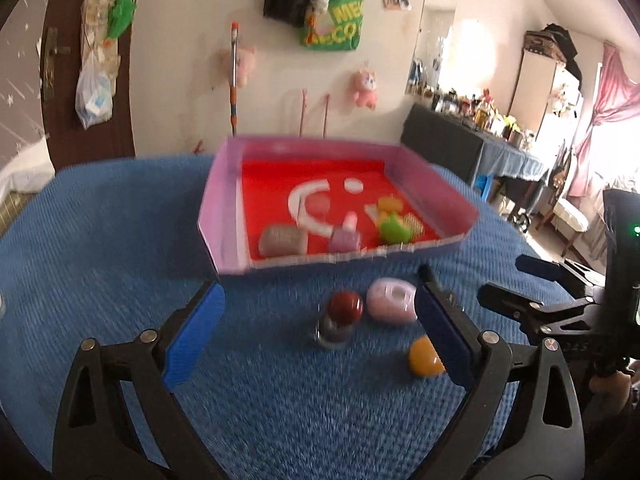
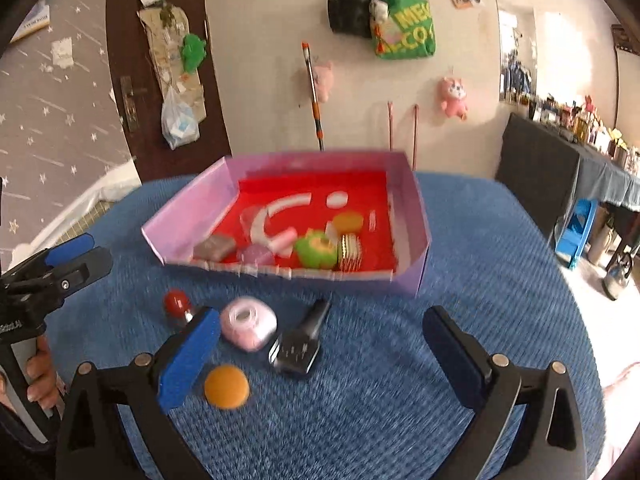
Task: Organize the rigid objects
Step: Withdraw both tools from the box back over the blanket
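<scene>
Four loose pieces: spread over the blue mat (image 2: 400,400) in front of the tray, lower centre of both views.
Tray: pink-walled box (image 2: 404,200) with a red floor, middle of each frame, on the mat-covered counter; blurred.
Inside tray: grey-brown block (image 1: 282,241), pink block (image 1: 345,240), green piece (image 1: 394,230) and orange piece (image 1: 389,204), clustered near the front wall; edges soft from blur.
Red-capped bottle: (image 1: 340,318) upright on the mat, centred between the left tongs' pads; lower left in the right wrist view (image 2: 178,306).
Pink rounded case: (image 2: 249,323) just right of the bottle, close but apart.
Orange disc: (image 2: 226,386) lower left of the right wrist view, beside the right tongs' left pad; at lower right in the left wrist view (image 1: 425,357), partly behind a pad.
Black clip-like item: (image 2: 298,346) right of the pink case, lying tilted toward the tray.
Left tongs: (image 1: 316,338) spread wide, nothing pinched, above the mat short of the tray.
Right tongs: (image 2: 320,360) spread wide, nothing pinched; the black item and orange disc lie in the gap, untouched.
Hand: (image 2: 40,376) on the left tool's grip, lower left edge of the right wrist view.
Backdrop: pale wall with hanging green bag (image 2: 406,26) and pink plush (image 2: 454,98), upper half.
</scene>
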